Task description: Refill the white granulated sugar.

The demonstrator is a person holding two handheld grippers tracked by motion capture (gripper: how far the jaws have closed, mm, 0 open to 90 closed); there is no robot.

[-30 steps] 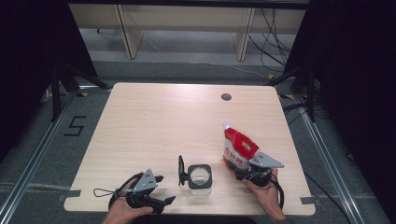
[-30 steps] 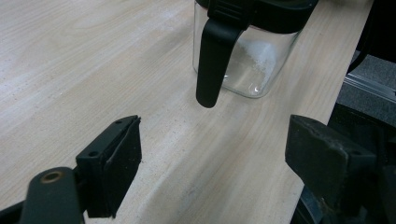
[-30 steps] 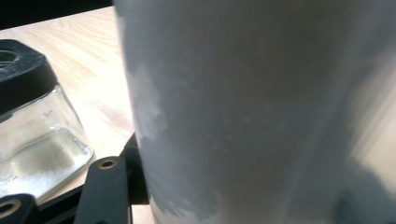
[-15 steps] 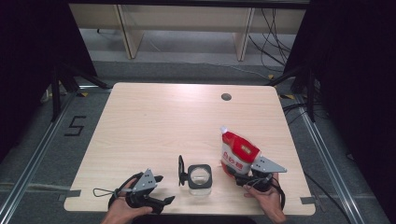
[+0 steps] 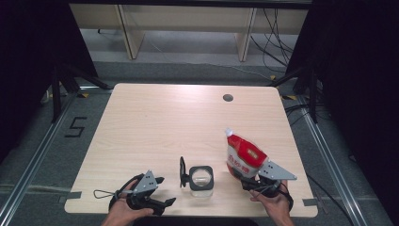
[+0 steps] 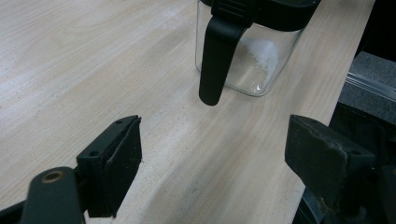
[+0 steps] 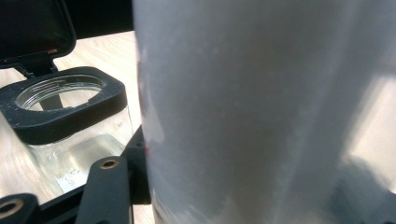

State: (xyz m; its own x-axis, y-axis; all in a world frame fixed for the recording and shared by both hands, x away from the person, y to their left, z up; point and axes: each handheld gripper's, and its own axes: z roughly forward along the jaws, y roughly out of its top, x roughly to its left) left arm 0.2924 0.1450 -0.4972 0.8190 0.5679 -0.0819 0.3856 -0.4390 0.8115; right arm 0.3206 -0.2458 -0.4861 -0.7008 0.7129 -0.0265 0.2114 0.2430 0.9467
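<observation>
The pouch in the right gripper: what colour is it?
The pouch is red and white with a yellow label patch, clearest in the high view.

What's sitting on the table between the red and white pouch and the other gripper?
A glass jar with an open black lid, seen in the high view between the pouch and the left gripper.

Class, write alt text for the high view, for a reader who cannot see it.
The right gripper holds a red and white pouch beside an open glass jar near the wooden table's front edge. The left gripper rests open left of the jar.
</observation>
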